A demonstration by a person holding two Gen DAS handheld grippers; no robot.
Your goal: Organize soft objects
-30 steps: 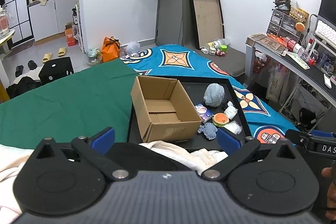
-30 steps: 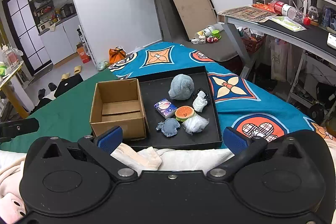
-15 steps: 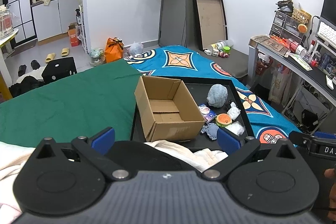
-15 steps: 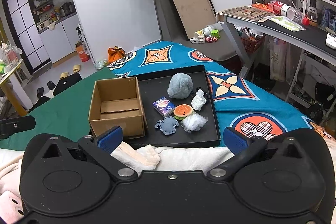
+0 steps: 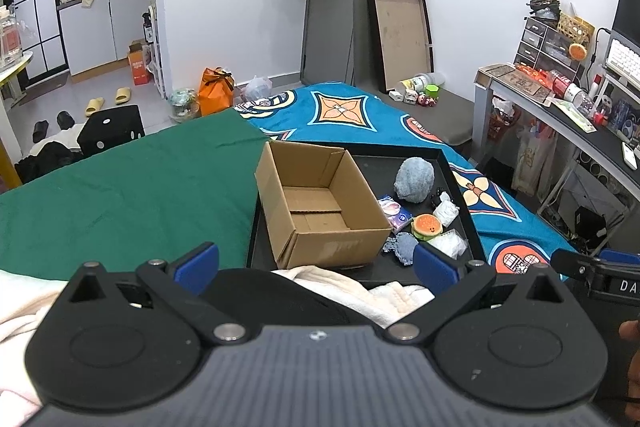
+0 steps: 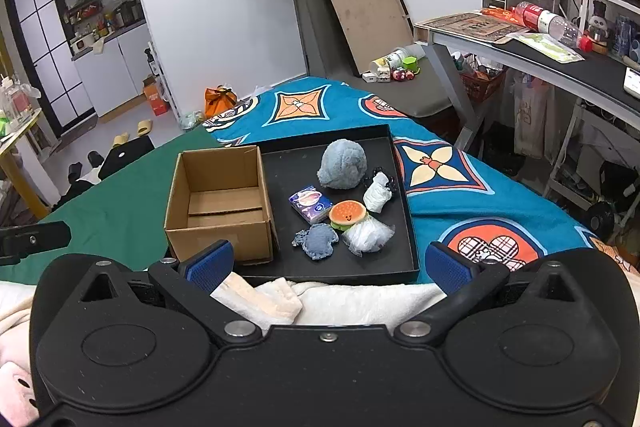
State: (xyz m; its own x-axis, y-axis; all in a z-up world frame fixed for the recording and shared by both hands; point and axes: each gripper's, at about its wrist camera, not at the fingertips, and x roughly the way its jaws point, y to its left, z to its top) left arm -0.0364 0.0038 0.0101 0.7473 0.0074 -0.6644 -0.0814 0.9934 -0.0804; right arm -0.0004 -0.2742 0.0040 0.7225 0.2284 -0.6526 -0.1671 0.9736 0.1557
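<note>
We see both grippers held short of the black tray point(image 6: 404, 227), well apart from it. Left gripper point(image 5: 316, 265) fingers spread wide, nothing between them; right gripper point(image 6: 330, 261) likewise. Cardboard box point(image 6: 220, 199) sits at the tray's 9 o'clock side. Grey plush point(image 6: 343, 165) at 12 o'clock, burger toy point(image 6: 347, 214) centre, blue cloth piece point(image 6: 316, 240) toward 6 o'clock.

Box point(image 6: 219, 203) left of toys point(image 6: 347, 214) (on tray point(image 6: 408, 227))
</note>
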